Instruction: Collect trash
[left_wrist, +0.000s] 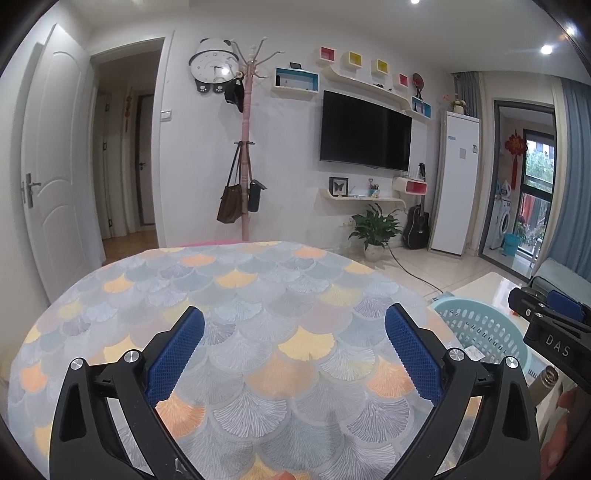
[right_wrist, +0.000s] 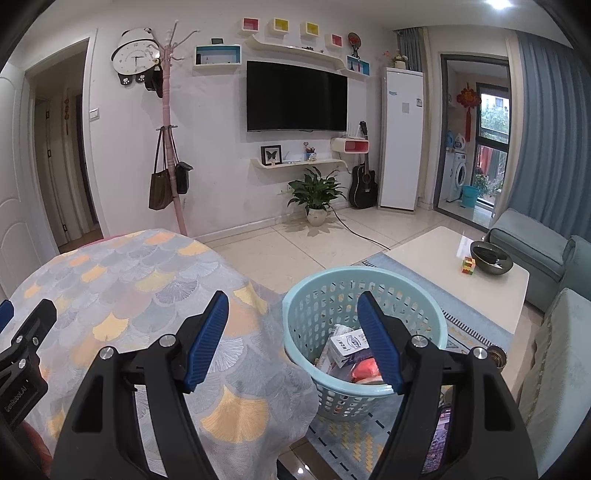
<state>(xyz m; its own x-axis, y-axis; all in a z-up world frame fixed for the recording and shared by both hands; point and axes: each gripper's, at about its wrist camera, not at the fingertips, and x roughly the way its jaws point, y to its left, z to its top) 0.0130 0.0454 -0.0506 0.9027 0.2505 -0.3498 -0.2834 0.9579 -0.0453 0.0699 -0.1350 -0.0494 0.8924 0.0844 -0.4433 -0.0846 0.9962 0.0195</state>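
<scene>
A light blue perforated basket (right_wrist: 325, 291) stands on the floor beside the table and holds trash: a white carton (right_wrist: 347, 345) and a red-orange wrapper (right_wrist: 365, 369). My right gripper (right_wrist: 293, 308) hangs open above the gap between the table's edge and the basket, with nothing between its blue pads. My left gripper (left_wrist: 294, 321) is open over the table (left_wrist: 258, 288), which wears a fan-patterned cloth, and holds nothing. The basket (left_wrist: 476, 321) shows at the right of the left wrist view, with the right gripper's body above it.
A white coffee table (right_wrist: 443, 273) behind the basket carries a dark bowl (right_wrist: 491, 258) and a small coloured cube (right_wrist: 468, 265). Sofas (right_wrist: 546, 258) stand at the right. A phone (right_wrist: 439, 435) and a metal cup (right_wrist: 496, 356) lie near the basket. A potted plant (right_wrist: 317, 195) stands by the wall.
</scene>
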